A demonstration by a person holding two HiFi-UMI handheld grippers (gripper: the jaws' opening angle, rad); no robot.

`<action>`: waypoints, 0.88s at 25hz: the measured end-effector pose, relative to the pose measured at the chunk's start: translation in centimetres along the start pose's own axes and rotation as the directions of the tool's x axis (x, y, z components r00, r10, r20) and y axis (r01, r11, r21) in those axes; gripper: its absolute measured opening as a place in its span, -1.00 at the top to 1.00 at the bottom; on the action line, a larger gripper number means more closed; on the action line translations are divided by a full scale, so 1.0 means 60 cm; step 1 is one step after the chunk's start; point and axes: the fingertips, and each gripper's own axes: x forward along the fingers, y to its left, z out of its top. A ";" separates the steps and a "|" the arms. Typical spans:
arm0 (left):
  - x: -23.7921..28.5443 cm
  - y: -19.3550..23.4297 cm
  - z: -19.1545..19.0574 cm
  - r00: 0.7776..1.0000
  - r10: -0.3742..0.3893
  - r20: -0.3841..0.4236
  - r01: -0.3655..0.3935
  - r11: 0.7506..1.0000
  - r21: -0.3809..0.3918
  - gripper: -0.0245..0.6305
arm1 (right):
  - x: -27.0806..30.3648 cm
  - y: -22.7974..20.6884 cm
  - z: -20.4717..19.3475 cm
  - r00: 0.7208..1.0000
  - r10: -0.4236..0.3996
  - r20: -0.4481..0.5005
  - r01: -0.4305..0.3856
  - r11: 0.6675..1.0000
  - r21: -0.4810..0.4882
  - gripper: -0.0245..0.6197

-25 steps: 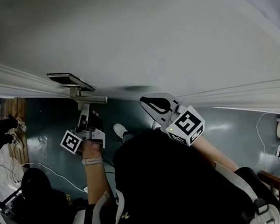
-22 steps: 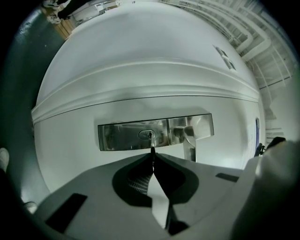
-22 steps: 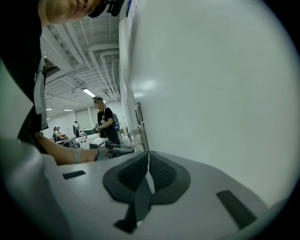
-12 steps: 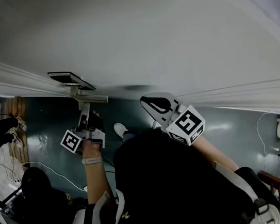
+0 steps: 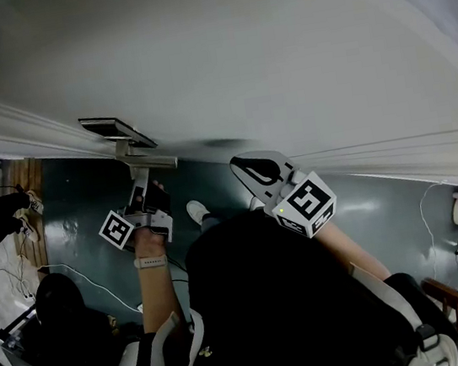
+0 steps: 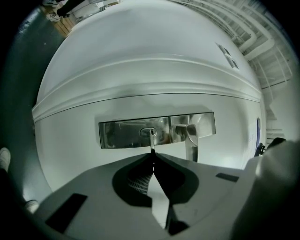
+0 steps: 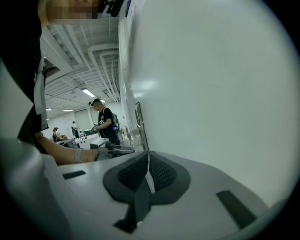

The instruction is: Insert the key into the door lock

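Note:
A brushed metal lock plate (image 6: 122,133) sits on the white door (image 6: 150,70), with an oval keyhole (image 6: 148,131) and a lever handle (image 6: 191,136) to its right. My left gripper (image 6: 153,157) is shut on a thin key (image 6: 151,144), and the key's tip is at the keyhole. In the head view the left gripper (image 5: 138,187) points up at the lock plate (image 5: 110,127), under the handle (image 5: 147,158). My right gripper (image 5: 248,171) hangs by the door further right, shut with nothing in it (image 7: 148,159).
The white door (image 5: 261,54) fills most of the head view, over a dark green floor (image 5: 79,209). A cable (image 5: 81,277) trails across the floor at the left. A person (image 7: 104,122) stands far off by some desks.

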 end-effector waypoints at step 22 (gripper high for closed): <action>0.007 -0.003 0.012 1.000 0.008 -0.011 -0.009 1.000 -0.010 0.89 | 0.004 0.005 0.002 1.000 0.009 0.005 -0.009 1.000 -0.002 0.87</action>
